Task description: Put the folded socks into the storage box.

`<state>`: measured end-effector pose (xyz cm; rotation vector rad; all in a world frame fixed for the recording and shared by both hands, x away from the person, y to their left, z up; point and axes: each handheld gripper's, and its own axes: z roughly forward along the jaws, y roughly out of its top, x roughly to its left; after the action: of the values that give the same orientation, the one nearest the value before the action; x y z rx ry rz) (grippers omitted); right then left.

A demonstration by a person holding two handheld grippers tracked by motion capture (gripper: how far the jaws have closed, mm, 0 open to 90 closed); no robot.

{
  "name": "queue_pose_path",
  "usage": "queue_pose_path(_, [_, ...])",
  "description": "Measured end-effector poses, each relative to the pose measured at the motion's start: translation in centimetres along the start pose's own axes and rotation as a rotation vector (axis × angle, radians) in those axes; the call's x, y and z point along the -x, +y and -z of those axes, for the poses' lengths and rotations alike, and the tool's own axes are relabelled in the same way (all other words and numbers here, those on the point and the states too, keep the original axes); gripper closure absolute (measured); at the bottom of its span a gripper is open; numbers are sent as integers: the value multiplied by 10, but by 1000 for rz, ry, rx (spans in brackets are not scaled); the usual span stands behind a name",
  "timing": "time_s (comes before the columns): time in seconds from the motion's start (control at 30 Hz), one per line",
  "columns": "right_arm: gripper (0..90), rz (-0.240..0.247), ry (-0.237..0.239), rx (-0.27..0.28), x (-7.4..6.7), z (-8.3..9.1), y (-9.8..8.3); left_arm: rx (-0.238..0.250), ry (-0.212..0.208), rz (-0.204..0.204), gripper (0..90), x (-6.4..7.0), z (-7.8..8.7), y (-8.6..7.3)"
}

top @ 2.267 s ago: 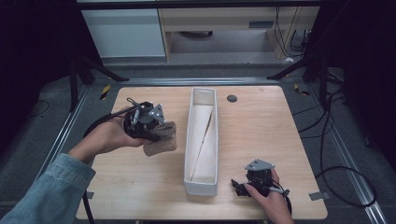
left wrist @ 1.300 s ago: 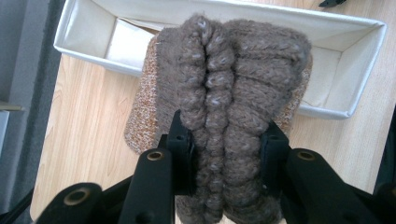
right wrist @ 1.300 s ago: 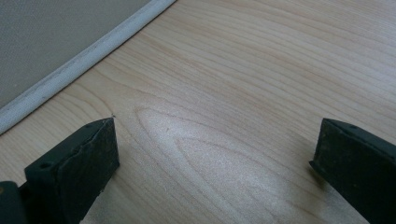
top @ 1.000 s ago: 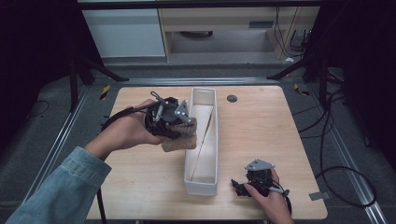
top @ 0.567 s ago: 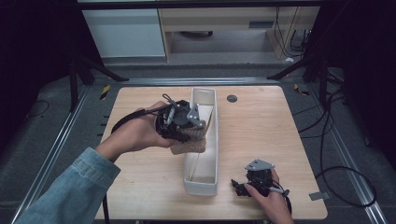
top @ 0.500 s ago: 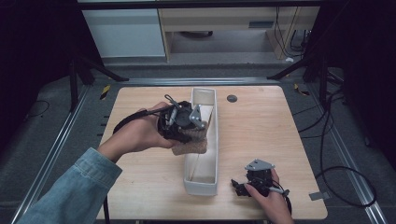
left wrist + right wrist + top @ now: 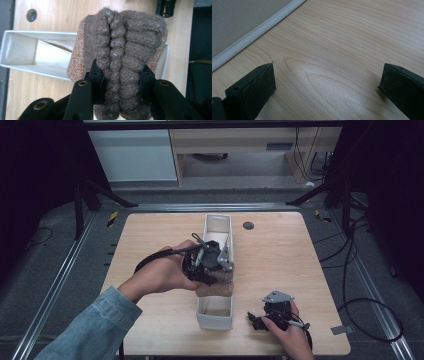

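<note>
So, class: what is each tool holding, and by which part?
The left tool grips a folded brown knitted cloth across its near end; the right tool holds nothing.

Left gripper [image 7: 120, 75]: jaws clamped on a grey knitted bundle [image 7: 125, 37] between them.
Right gripper [image 7: 324, 82]: jaws spread wide, nothing between.
Left forearm [image 7: 100, 325]: reaches forward, denim-sleeved.

A blue denim sleeve [image 7: 95, 322] covers the left arm. Both tongs are black; the right tongs [image 7: 272, 312] wear a grey three-cornered plate [image 7: 277, 296].
</note>
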<state>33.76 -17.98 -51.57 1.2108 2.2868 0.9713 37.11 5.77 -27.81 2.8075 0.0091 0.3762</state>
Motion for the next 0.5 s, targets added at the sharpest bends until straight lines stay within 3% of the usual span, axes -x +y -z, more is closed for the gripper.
queue_pose_path(0.33, [4,0,0,0,0,0,0,-24,-18,-15,646,10,-11,0])
queue_pose_path(0.5, [4,0,-1,0,0,0,0,-19,-36,0,646,12,-20,-4])
